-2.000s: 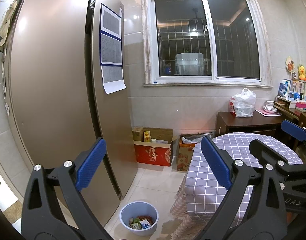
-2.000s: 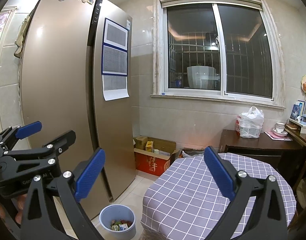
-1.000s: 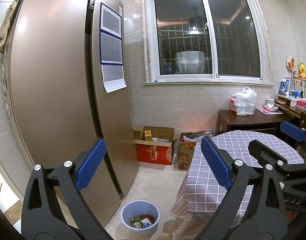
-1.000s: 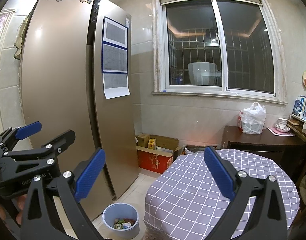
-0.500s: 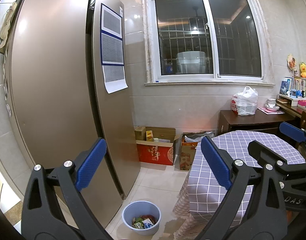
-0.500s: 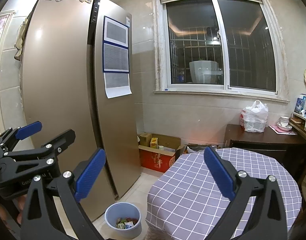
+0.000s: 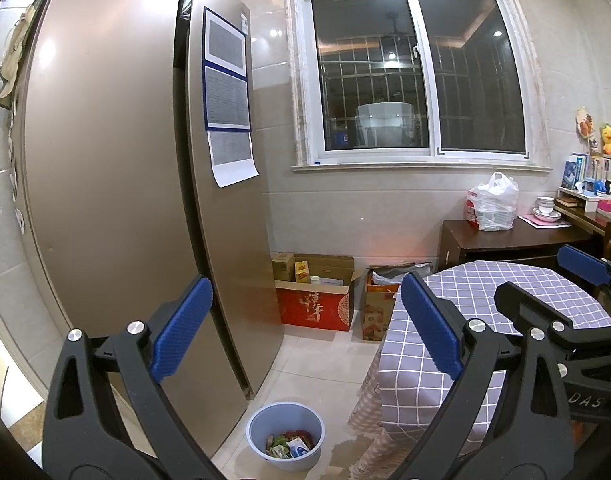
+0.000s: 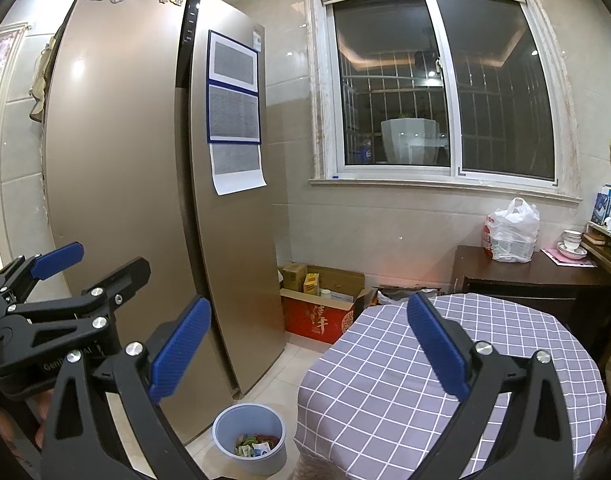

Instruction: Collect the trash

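A pale blue bin [image 7: 285, 436] stands on the tiled floor between the fridge and the table, with several wrappers [image 7: 289, 446] lying inside it. It also shows in the right wrist view [image 8: 250, 438]. My left gripper [image 7: 305, 328] is open and empty, held well above the bin. My right gripper [image 8: 305, 348] is open and empty, above the edge of the table with the purple checked cloth [image 8: 445, 368]. The left gripper also shows at the left of the right wrist view [image 8: 89, 258], and the right gripper at the right of the left wrist view [image 7: 545, 280].
A tall bronze fridge [image 7: 125, 200] fills the left. A red cardboard box [image 7: 313, 304] and a second box [image 7: 379, 304] sit by the wall under the window. A dark wooden sideboard [image 7: 505, 240] carries a white plastic bag [image 7: 491, 208] and bowls.
Both views have drifted slightly; the bin and boxes sit a little further right in the frames. Both grippers stay open and empty.
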{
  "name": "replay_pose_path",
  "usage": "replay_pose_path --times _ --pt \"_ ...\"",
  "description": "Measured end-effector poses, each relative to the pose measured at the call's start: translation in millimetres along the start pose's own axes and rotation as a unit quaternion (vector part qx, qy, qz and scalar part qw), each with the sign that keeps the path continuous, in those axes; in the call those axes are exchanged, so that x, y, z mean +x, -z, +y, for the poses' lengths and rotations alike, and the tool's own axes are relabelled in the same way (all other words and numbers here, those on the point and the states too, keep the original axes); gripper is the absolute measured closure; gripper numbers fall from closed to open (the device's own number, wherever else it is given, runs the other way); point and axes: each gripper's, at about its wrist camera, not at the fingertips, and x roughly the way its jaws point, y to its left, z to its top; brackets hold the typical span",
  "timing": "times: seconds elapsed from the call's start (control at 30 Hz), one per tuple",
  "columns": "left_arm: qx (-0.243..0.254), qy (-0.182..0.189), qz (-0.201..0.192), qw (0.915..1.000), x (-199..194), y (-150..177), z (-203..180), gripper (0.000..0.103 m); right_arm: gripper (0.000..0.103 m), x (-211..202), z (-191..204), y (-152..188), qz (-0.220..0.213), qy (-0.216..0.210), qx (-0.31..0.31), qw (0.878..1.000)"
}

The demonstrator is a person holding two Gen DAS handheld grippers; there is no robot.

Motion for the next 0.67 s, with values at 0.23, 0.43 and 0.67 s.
replay_pose_path --times 0.23,0.43,0.67 --pt "0.004 -0.003 0.006 1.0000 4 2 3 0.009 0.006 4 -4 1 0.007 -0.007 0.002 1.000" --pt "0.012 0.004 0.023 0.9997 16 4 -2 0.009 0.006 15 -19 5 0.019 -0.014 0.014 1.000" --pt "0.029 0.018 0.065 0.9973 53 10 -31 0.009 0.006 38 -64 21 0.045 -0.003 0.054 0.998"
